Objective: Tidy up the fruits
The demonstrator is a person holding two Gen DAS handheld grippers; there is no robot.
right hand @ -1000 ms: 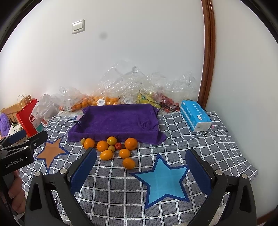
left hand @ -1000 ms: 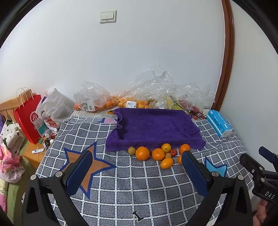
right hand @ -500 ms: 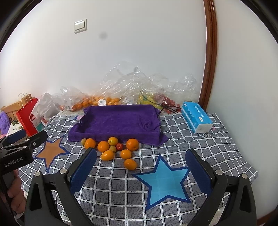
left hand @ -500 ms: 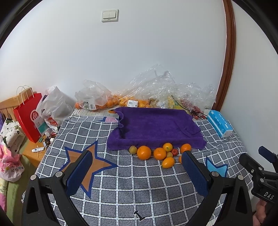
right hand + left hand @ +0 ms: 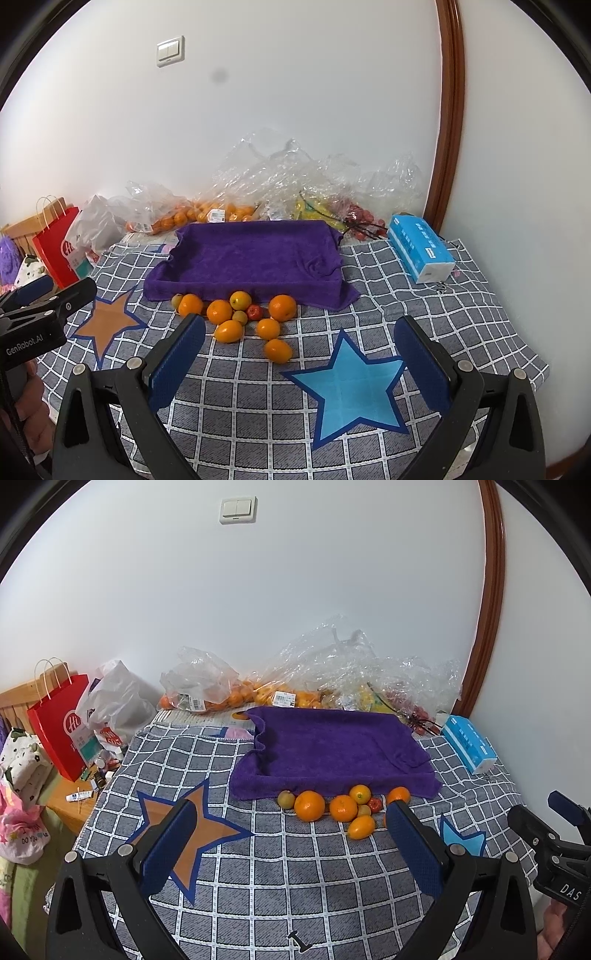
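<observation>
Both views now slightly closer to purple towel tray (image 5: 255,254) than a second ago; slow approach, nothing grasped yet.
Left gripper (image 5: 291,838) spread wide, empty, hovering short of tray.
Right gripper (image 5: 301,354) likewise spread, empty.
Fruit pile (image 5: 240,314) unmoved, loose on checked cloth (image 5: 443,314) just before tray's near edge; tray holds nothing.
Likely next: first pick.

I count ten loose fruits in front of one purple towel-lined tray (image 5: 255,254): seven oranges (image 5: 282,307), two small greenish-yellow fruits (image 5: 240,316) and one small red fruit (image 5: 254,312). Two stars are printed on my checked cloth, one orange star (image 5: 110,322) and one blue star (image 5: 351,387). One blue tissue box (image 5: 421,248) and one red paper bag (image 5: 59,251) stand by.
</observation>
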